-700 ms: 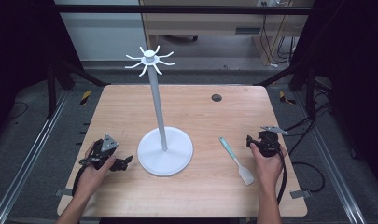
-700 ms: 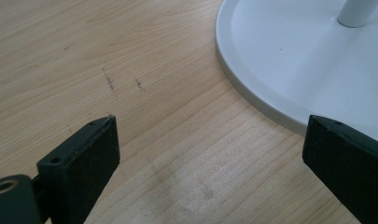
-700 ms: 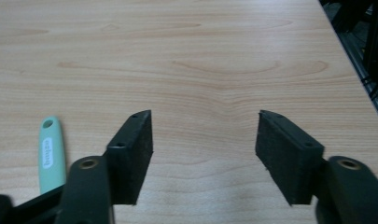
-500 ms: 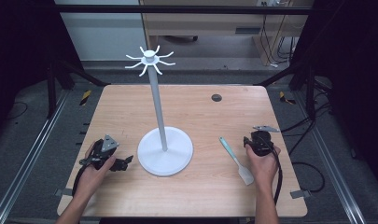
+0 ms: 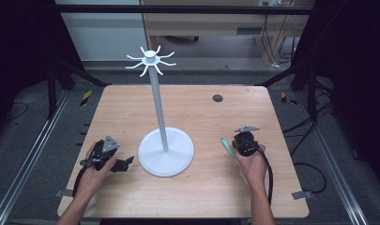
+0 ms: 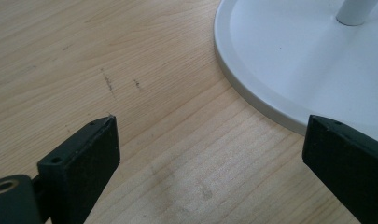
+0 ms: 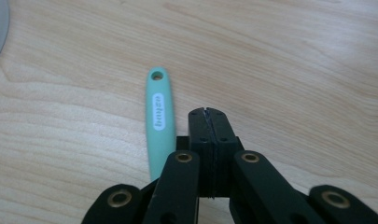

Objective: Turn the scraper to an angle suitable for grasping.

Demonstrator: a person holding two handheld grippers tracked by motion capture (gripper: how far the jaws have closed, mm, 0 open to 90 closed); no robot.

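Two grippers low, one spatula waiting

Two hands work over the wooden table, and it's a quiet moment out there. Biggest thing on it is the white stand: round base planted mid-table, slim pole rising straight up to a crown of hooks at the top. Left of that base sits the left gripper, held close to the wood and pointing toward the base. From the left gripper view its jaws stand wide apart, bare wood between them, the base's rim curving in just ahead of the right-hand jaw. Nothing between those jaws, nothing touched.

Over to the right side now. The right gripper hangs low in the person's hand, right of the stand. From the right gripper view its jaws are pressed flat together, tip to tip, with nothing pinched between them.

And the prize: the mint-green spatula lies flat on the table, just beside those closed jaws on their left, handle pointing away from the person with its hanging hole at the far end. From the high view it lies between the base and the right gripper, its blade end hidden under the hand. Jaws and handle look apart, only narrowly.
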